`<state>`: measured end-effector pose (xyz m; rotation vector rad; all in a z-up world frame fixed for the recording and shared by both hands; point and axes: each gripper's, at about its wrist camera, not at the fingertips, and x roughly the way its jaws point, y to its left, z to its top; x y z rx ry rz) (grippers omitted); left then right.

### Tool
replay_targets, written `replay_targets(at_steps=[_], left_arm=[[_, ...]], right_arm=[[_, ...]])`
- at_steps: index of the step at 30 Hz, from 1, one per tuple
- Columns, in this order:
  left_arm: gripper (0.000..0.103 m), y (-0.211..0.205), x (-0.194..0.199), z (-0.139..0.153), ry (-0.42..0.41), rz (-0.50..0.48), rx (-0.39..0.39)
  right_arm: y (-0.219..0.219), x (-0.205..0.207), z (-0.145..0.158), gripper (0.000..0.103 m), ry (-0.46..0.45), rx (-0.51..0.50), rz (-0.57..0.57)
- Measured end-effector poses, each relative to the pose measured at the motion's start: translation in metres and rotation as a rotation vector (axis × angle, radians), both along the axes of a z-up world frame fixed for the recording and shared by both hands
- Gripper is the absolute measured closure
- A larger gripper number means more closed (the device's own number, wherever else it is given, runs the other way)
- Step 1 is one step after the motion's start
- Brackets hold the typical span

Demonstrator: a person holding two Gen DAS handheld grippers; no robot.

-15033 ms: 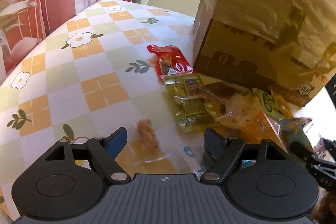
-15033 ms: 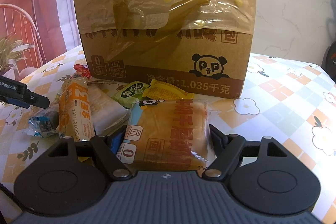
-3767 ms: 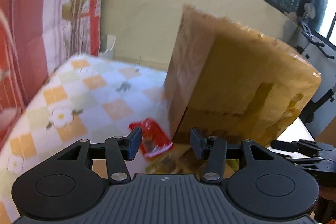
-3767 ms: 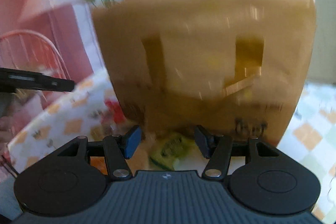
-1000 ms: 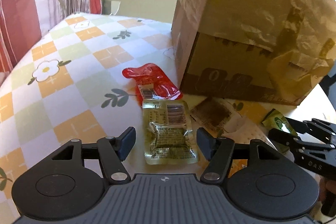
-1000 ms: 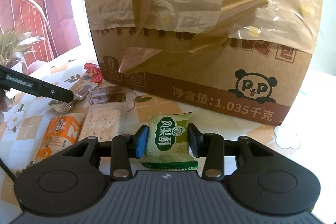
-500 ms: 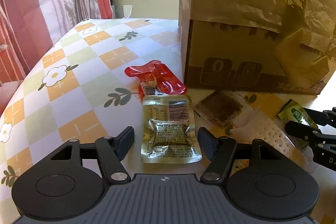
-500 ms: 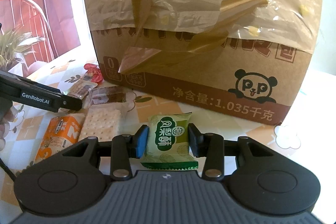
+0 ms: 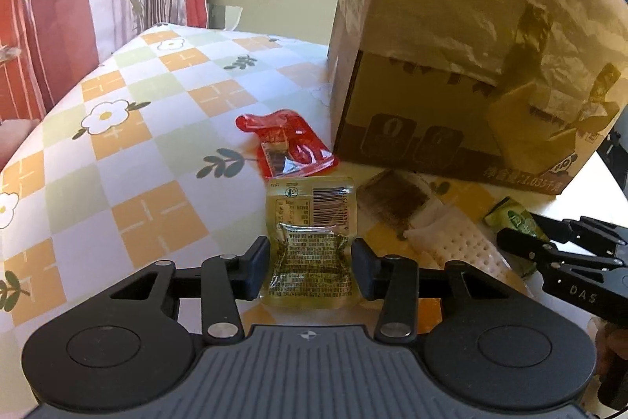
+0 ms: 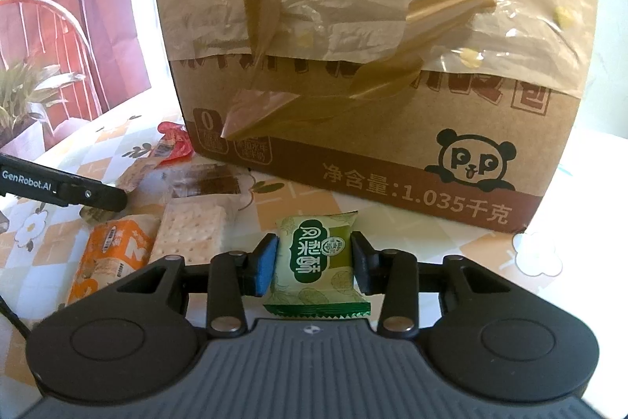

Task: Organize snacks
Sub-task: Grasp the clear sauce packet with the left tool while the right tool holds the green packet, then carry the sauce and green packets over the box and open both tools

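My left gripper (image 9: 312, 271) is shut on a clear yellow-green snack pouch (image 9: 312, 238) that crumples between the fingers, low over the table. My right gripper (image 10: 314, 264) is shut on a green snack packet (image 10: 316, 262); this packet also shows in the left wrist view (image 9: 512, 220). A red pouch (image 9: 288, 144) lies beyond the yellow one, close to the big cardboard box (image 9: 451, 65). A brown wafer packet (image 10: 206, 183), a cracker pack (image 10: 192, 226) and an orange packet (image 10: 110, 258) lie left of my right gripper.
The tall cardboard box (image 10: 373, 65), with paper and tape on it, stands right behind the snacks. The checked flower tablecloth (image 9: 137, 152) curves down at its left edge. A curtain (image 9: 59, 6) hangs to the left. The left gripper shows in the right wrist view (image 10: 90, 197).
My left gripper has closed its fingers onto the yellow-green pouch, which now buckles between them. My right gripper has stayed shut on the green packet.
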<state>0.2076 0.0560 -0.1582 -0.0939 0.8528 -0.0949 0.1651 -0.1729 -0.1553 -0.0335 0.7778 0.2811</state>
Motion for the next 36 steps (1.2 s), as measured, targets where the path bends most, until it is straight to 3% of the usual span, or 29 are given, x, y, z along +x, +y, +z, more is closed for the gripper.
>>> replay_targets(at_steps=[11, 17, 23, 30, 36], left_arm=[[0.055, -0.003, -0.019, 0.038, -0.107, 0.007, 0.013], [0.054, -0.009, -0.022, 0.086, -0.258, -0.003, 0.001], [0.053, -0.017, -0.019, 0.145, -0.402, -0.047, -0.038], [0.051, -0.043, 0.026, 0.194, -0.492, -0.157, -0.067], [0.051, -0.079, 0.090, 0.196, -0.448, -0.195, -0.026]], right_arm=[[-0.010, -0.032, 0.025, 0.062, -0.054, 0.092, -0.030], [-0.016, -0.038, 0.065, 0.062, -0.169, 0.113, -0.012], [-0.016, -0.033, 0.127, 0.062, -0.345, 0.134, 0.021], [-0.015, 0.025, 0.178, 0.062, -0.424, 0.158, 0.057], [0.002, 0.088, 0.183, 0.062, -0.381, 0.042, 0.079]])
